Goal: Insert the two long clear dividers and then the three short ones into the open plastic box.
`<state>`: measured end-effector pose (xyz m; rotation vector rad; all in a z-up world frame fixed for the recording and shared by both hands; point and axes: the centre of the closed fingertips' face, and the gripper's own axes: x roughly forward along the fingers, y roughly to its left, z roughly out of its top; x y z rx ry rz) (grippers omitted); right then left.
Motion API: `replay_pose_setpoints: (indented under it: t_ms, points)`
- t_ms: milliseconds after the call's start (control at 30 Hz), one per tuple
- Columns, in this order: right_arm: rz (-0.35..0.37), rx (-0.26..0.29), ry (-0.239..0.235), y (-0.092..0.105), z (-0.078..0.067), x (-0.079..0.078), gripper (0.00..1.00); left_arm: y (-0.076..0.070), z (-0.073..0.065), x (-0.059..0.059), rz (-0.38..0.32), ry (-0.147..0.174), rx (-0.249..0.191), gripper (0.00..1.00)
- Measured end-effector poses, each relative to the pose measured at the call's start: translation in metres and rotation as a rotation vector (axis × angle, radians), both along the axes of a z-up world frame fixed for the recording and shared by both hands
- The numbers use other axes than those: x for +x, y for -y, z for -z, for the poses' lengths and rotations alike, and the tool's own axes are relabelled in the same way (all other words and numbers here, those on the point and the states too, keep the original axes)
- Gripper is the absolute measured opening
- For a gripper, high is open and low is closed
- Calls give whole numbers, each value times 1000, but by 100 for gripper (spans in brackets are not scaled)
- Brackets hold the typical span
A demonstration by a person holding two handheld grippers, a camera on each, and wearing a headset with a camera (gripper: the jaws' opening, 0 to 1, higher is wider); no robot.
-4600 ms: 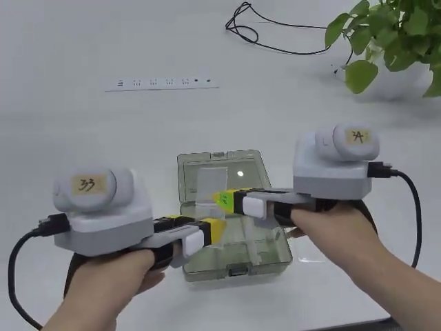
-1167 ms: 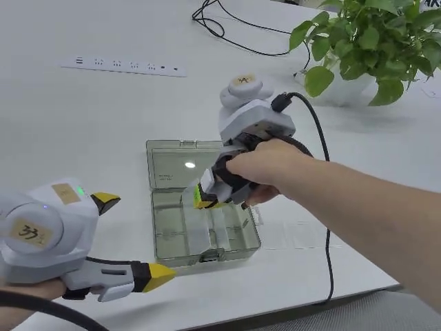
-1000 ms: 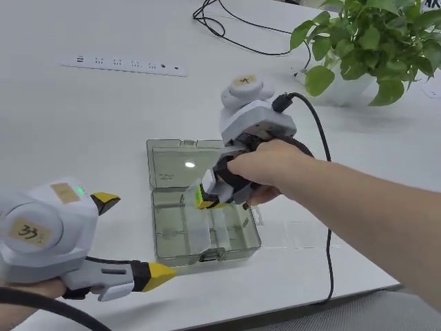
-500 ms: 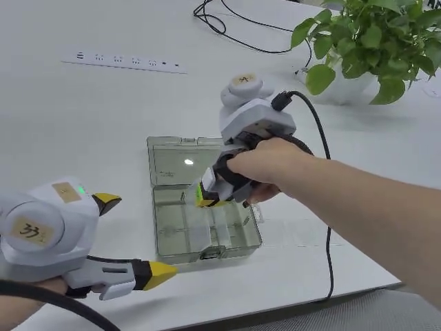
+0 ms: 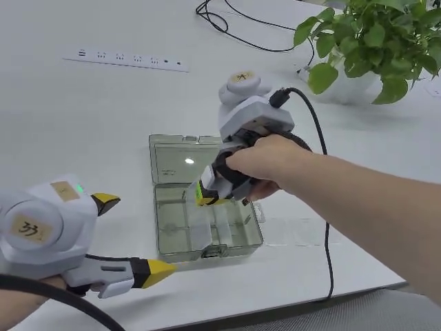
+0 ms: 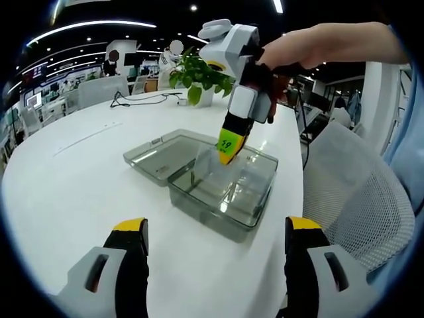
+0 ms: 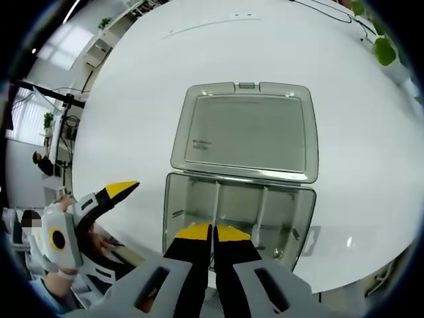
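Observation:
The open clear-grey plastic box (image 5: pixel 248 238) (image 6: pixel 262 199) (image 7: pixel 173 199) lies on the white table with its lid (image 5: pixel 180 160) (image 7: pixel 245 136) flat behind it. My right gripper (image 5: pixel 202 197) (image 6: pixel 227 147) (image 7: pixel 212 233) points down into the box's left part, shut on a thin clear divider (image 5: pixel 196 212) (image 6: pixel 207 160) that stands upright inside. Another clear divider (image 7: pixel 262 199) stands further right in the box. More clear dividers (image 5: pixel 298 232) lie flat on the table right of the box. My left gripper (image 5: pixel 132 234) (image 6: pixel 215 228) stands open and holds nothing, left of the box and nearer the table's front edge.
A white power strip (image 5: pixel 131 59) lies at the far left, with a black cable (image 5: pixel 238 19) and a potted plant (image 5: pixel 368 34) at the far right. The table's front edge (image 5: pixel 289 303) runs close below the box. An office chair (image 6: pixel 361 199) stands beside the table.
My left gripper has drawn back from the box to the lower left and stands open. My right gripper has turned downward into the box; over the last second it has hardly moved.

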<state>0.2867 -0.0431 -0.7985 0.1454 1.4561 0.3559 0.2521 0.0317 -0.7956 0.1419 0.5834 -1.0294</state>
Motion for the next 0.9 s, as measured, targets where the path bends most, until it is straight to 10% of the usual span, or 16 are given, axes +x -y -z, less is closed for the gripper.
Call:
replay_pose_setpoints:
  t_ms: [900]
  points:
    - [-204, -143, 35, -14, 16, -3, 3, -9, 1, 1, -13, -9, 4, 84]
